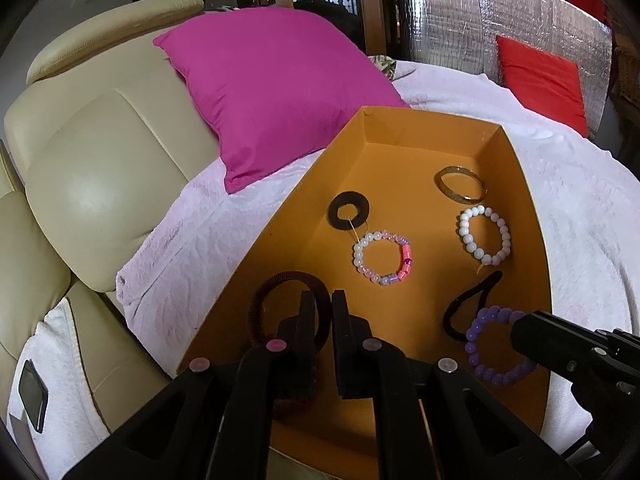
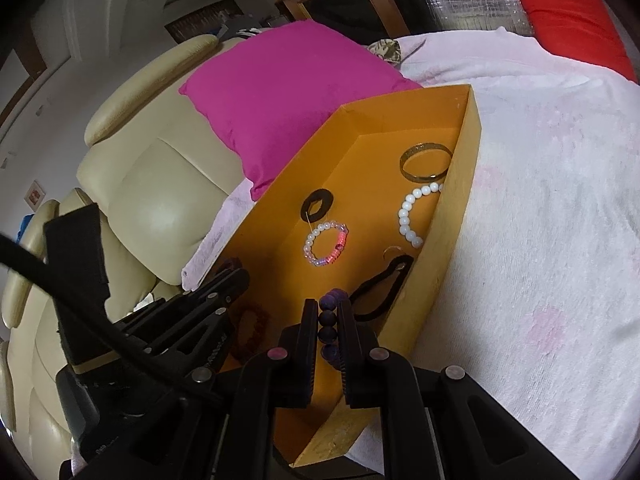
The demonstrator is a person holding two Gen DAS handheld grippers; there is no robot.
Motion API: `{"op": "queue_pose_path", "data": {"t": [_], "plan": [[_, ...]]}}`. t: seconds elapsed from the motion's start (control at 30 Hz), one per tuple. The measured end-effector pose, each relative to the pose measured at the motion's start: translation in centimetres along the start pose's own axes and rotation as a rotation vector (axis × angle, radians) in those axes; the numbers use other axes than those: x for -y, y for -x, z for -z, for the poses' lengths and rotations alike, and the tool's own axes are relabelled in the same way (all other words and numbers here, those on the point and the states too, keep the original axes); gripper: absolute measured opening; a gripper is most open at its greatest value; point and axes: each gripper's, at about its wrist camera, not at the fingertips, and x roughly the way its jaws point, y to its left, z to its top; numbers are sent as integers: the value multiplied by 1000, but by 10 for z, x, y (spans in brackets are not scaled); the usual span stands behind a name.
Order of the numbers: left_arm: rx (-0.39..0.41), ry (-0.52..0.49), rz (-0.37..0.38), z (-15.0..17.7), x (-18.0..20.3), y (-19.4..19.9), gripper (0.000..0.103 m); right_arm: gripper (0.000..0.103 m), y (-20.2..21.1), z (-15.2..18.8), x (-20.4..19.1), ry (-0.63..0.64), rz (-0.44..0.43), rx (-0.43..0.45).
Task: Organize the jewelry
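Note:
An orange box [image 1: 280, 216] [image 2: 452, 216] lies on a pale pink blanket and holds the jewelry. My left gripper [image 1: 325, 304] is nearly shut, with one finger inside a dark brown hair tie [image 1: 276, 284] at the box's near left; grip unclear. My right gripper [image 2: 329, 312] is shut on a purple bead bracelet [image 1: 496, 344] [image 2: 329, 322] at the near right. Also inside are a gold bangle [image 1: 460, 188] [image 2: 426, 162], a white bead bracelet [image 1: 482, 236] [image 2: 412, 216], a pink and white bead bracelet [image 1: 382, 256] [image 2: 326, 242], a black ring scrunchie [image 1: 348, 210] [image 2: 318, 205] and a black elastic [image 1: 468, 300] [image 2: 380, 288].
A magenta cushion [image 1: 272, 92] [image 2: 292, 92] leans behind the box. A cream leather chair [image 1: 100, 168] [image 2: 152, 184] stands left, with a phone [image 1: 32, 396] on a white towel. A red cushion [image 1: 540, 80] lies far right. The pink blanket [image 2: 540, 240] spreads to the right.

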Motion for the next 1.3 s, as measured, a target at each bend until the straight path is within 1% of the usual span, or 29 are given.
{"op": "queue_pose_path", "data": {"t": [0.03, 0.07, 0.1, 0.13, 0.17, 0.23, 0.37, 0.43, 0.47, 0.5, 0.53, 0.6, 0.67, 0.7, 0.77, 0.83, 0.87, 0.93, 1.0, 1.13, 1.2, 1.3], "plan": [[-5, 2, 2, 0, -1, -1, 16, 11, 0, 0, 0, -2, 6, 1], [-5, 5, 2, 0, -1, -1, 27, 12, -1, 0, 1, -7, 9, 1], [0, 7, -1, 0, -2, 0, 42, 12, -1, 0, 2, -13, 9, -3], [4, 10, -7, 0, -2, 2, 50, 12, -1, 0, 2, -14, 12, -1], [11, 18, -18, 0, -3, 4, 61, 12, 0, 0, 3, -15, 18, 2], [30, 24, -15, -2, -4, 11, 62, 12, 3, -1, 4, -22, 15, 4], [35, 15, -2, -8, -3, 23, 65, 12, 13, -2, 5, -26, 21, 18], [46, 16, 8, -11, -3, 34, 69, 12, 20, -4, 6, -31, 24, 22], [52, 21, 12, -12, -4, 40, 74, 12, 25, -6, 7, -33, 28, 27], [62, 27, 18, -13, -4, 45, 77, 12, 29, -8, 7, -32, 32, 29], [80, 35, 21, -15, -5, 53, 77, 12, 36, -10, 6, -25, 42, 33], [116, 50, -1, -20, -7, 70, 79, 12, 54, -18, 2, 9, 79, 54], [151, 66, -51, -28, -8, 90, 80, 13, 74, -28, -3, 53, 108, 85], [163, 70, -79, -31, -7, 98, 80, 15, 81, -32, -5, 70, 118, 94], [194, 68, -136, -37, -4, 121, 81, 36, 101, -44, -13, 129, 142, 103], [219, 50, -138, -42, -1, 144, 81, 42, 124, -53, -22, 195, 155, 116], [227, 39, -136, -44, 0, 151, 81, 42, 134, -55, -25, 216, 155, 132], [239, 22, -134, -48, 2, 167, 81, 42, 160, -58, -33, 255, 146, 165], [254, 32, -128, -52, -1, 184, 81, 42, 183, -57, -39, 263, 127, 193], [317, 66, -169, -58, -11, 221, 81, 42, 217, -46, -55, 262, 89, 256], [351, 65, -168, -58, -13, 236, 81, 42, 235, -42, -63, 253, 44, 310], [432, 77, -133, -57, -19, 268, 82, 42, 269, -40, -72, 228, -46, 410]]}}
